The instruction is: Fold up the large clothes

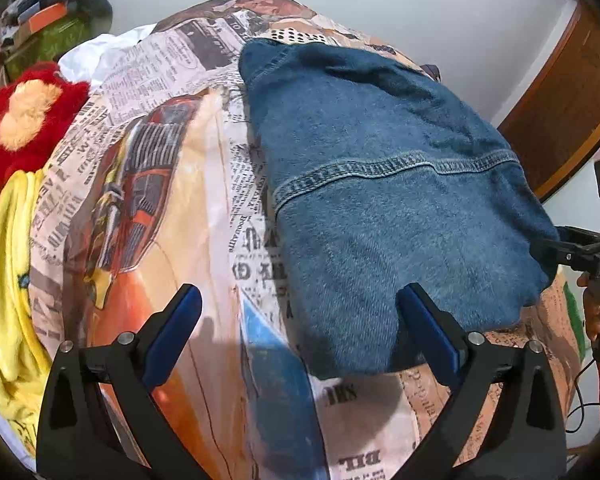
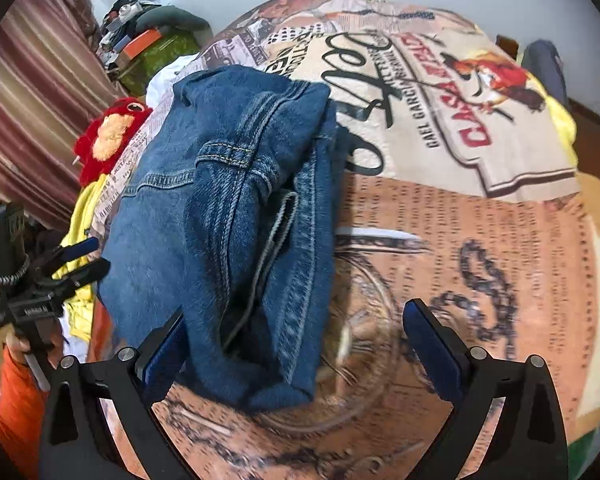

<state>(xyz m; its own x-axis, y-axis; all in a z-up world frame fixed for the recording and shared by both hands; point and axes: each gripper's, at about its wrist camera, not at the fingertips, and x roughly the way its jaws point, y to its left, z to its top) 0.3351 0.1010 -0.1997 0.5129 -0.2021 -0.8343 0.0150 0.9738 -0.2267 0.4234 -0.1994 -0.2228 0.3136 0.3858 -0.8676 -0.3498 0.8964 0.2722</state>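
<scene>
Newspaper-print bedspread, folded blue jeans, red plush toy, yellow cloth

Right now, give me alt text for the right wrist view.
A folded blue denim garment lies on a newspaper-print bedspread, the open right gripper above its near end. A red plush toy sits at left.

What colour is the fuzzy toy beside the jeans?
Red, with an orange patch: plush toy, clearest in the left wrist view.
</scene>
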